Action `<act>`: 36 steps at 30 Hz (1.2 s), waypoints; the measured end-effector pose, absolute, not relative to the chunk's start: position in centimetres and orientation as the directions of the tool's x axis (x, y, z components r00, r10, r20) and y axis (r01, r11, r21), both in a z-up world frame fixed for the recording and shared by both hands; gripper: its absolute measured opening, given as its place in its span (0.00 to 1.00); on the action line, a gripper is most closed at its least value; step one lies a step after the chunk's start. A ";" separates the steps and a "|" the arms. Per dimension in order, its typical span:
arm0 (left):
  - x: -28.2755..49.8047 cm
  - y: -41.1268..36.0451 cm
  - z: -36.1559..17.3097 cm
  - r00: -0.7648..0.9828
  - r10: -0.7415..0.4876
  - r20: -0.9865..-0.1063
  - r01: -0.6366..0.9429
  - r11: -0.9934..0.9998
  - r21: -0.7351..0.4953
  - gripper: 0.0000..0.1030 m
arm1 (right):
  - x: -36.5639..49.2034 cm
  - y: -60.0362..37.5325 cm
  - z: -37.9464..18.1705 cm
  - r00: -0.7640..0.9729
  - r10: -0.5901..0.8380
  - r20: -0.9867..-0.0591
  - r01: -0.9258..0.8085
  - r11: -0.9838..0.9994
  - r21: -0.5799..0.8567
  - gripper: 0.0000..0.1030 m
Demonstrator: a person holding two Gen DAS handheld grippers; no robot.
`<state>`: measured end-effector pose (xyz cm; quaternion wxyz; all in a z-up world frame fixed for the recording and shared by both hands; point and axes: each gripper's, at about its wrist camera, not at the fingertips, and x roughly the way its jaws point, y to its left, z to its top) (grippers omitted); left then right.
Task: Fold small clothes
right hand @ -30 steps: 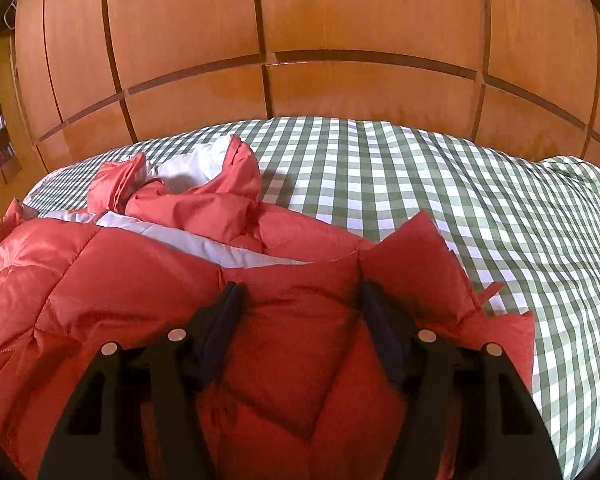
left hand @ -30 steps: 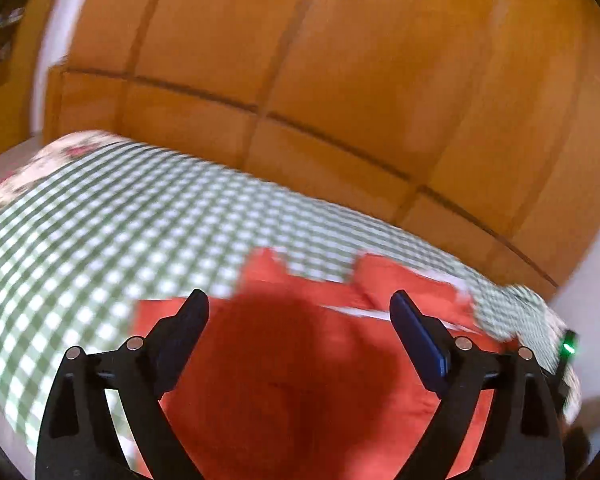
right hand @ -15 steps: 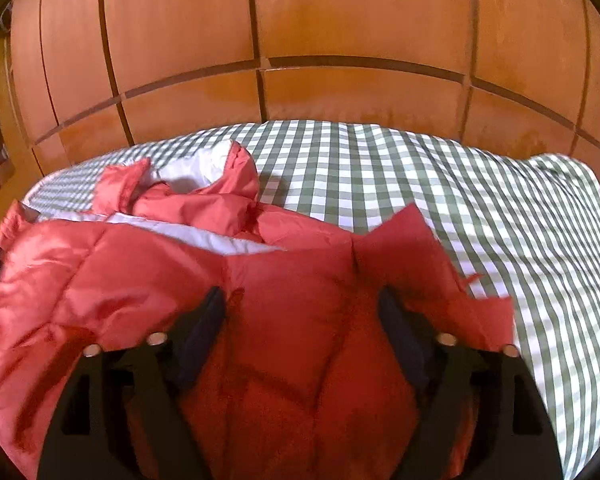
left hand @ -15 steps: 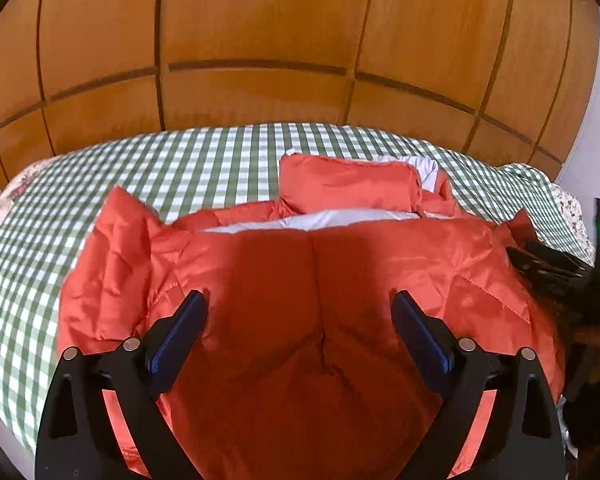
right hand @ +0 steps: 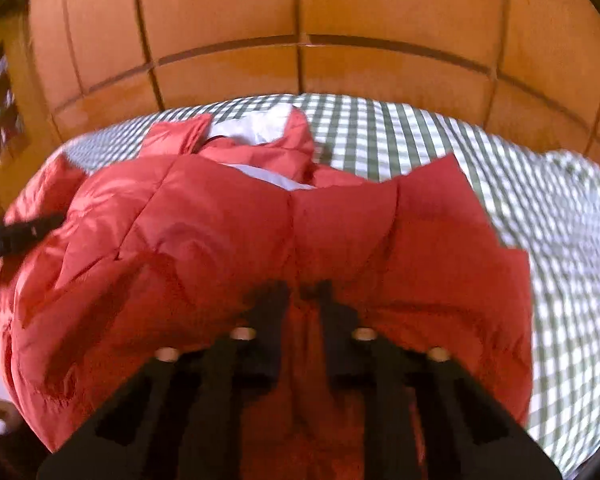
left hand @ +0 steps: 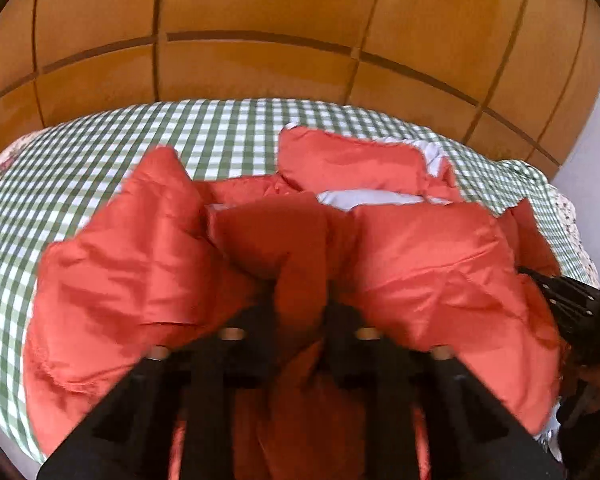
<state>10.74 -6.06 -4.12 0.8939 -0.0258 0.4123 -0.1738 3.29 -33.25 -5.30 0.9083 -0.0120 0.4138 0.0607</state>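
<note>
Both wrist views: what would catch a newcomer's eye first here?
The puffy red jacket with its white lining, heaped across the green checked bedspread. Next, both claws shut on its fabric: left claw and right claw. Behind, a wall of orange wooden panels.

jacket (left hand: 428,264) hem cut off below, fingers (right hand: 274,300) tips buried in fabric, motion-blurred

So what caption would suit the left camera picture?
Left claw pinching a fold of the red jacket on a checked bed.
</note>
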 end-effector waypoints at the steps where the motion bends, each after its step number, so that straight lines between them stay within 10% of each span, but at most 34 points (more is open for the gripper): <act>1: 10.6 -6.1 -3.6 0.607 -0.337 -0.719 0.295 0.936 -0.190 0.06 | 3.2 -32.9 -4.8 0.659 0.085 -0.747 -0.129 0.992 -0.001 0.01; 10: 13.4 -6.4 -1.2 0.688 -0.304 -0.659 0.289 0.948 -0.136 0.06 | 5.6 -32.4 -3.4 0.718 0.049 -0.694 -0.118 0.992 -0.053 0.00; 12: 15.4 -7.0 -4.1 0.642 -0.246 -0.726 0.272 0.959 -0.084 0.17 | 7.2 -32.4 -6.2 0.682 0.040 -0.730 -0.124 0.990 -0.062 0.00; 14: 16.7 -6.9 -6.6 0.622 -0.218 -0.752 0.248 0.966 -0.075 0.66 | 7.6 -33.0 -8.3 0.695 0.058 -0.716 -0.115 0.993 -0.032 0.00; 15: 16.8 -6.5 -7.3 0.648 -0.213 -0.731 0.236 0.969 -0.073 0.68 | 7.6 -33.3 -8.6 0.708 0.069 -0.703 -0.113 0.993 -0.017 0.00; 23: 17.0 -3.8 -5.9 0.664 -0.257 -0.703 0.195 0.966 -0.170 0.71 | 7.9 -34.6 -9.3 0.716 0.150 -0.682 -0.121 0.989 0.091 0.00; 27: 18.2 -1.4 -5.7 0.713 -0.075 -0.698 0.085 0.996 -0.020 0.71 | 7.9 -35.4 -9.2 0.719 0.193 -0.667 -0.124 0.981 0.151 0.00; 36: 21.0 1.3 -10.0 0.691 -0.117 -0.713 0.090 0.993 -0.076 0.91 | 7.9 -40.1 -10.0 0.730 0.411 -0.546 -0.121 0.864 0.489 0.00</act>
